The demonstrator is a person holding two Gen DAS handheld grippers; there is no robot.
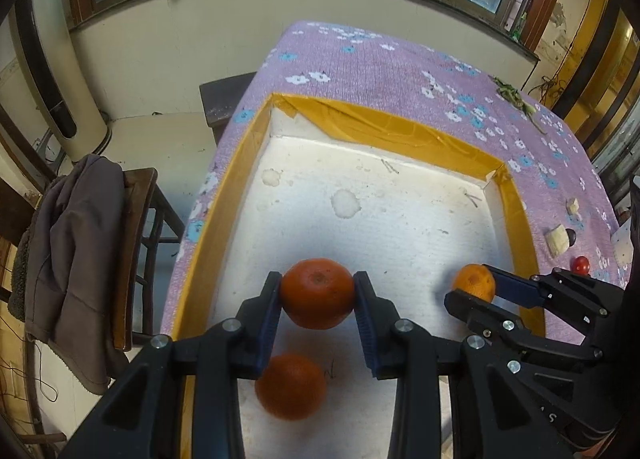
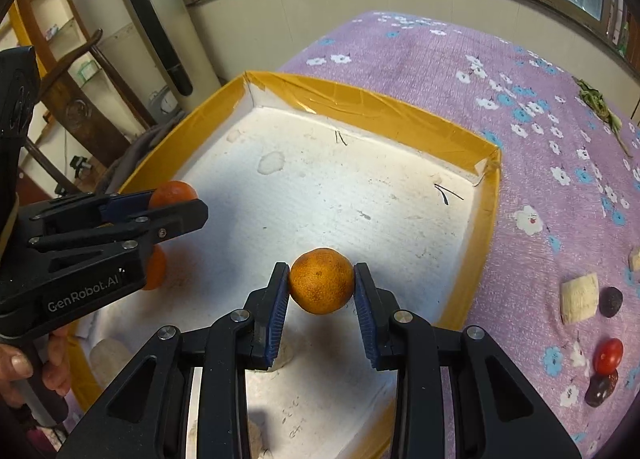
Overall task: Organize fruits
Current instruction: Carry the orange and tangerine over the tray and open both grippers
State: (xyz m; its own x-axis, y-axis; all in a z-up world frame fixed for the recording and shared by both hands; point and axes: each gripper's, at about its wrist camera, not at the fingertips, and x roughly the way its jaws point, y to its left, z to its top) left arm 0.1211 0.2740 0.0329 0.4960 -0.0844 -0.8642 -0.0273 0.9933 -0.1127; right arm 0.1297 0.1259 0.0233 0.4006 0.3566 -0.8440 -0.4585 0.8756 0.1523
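Observation:
Over the white foam tray (image 1: pixel 400 211) with a yellow taped rim, my left gripper (image 1: pixel 317 295) is shut on a deep-orange tangerine (image 1: pixel 317 293). Below it on the tray floor lies a second orange tangerine (image 1: pixel 291 385). My right gripper (image 2: pixel 321 286) is shut on a paler orange tangerine (image 2: pixel 321 281), held above the tray (image 2: pixel 360 187). In the right wrist view the left gripper (image 2: pixel 176 201) shows at the left with its tangerine (image 2: pixel 173 192), and the tangerine lying in the tray (image 2: pixel 155 267) peeks out under it. The right gripper (image 1: pixel 474 285) shows at the right of the left wrist view.
The tray sits on a purple flowered tablecloth (image 2: pixel 540 107). To its right lie a red tomato (image 2: pixel 608 356), two dark fruits (image 2: pixel 611 301), pale cut pieces (image 2: pixel 579 298) and green stems (image 2: pixel 598 103). A chair with a grey jacket (image 1: pixel 76 251) stands left of the table.

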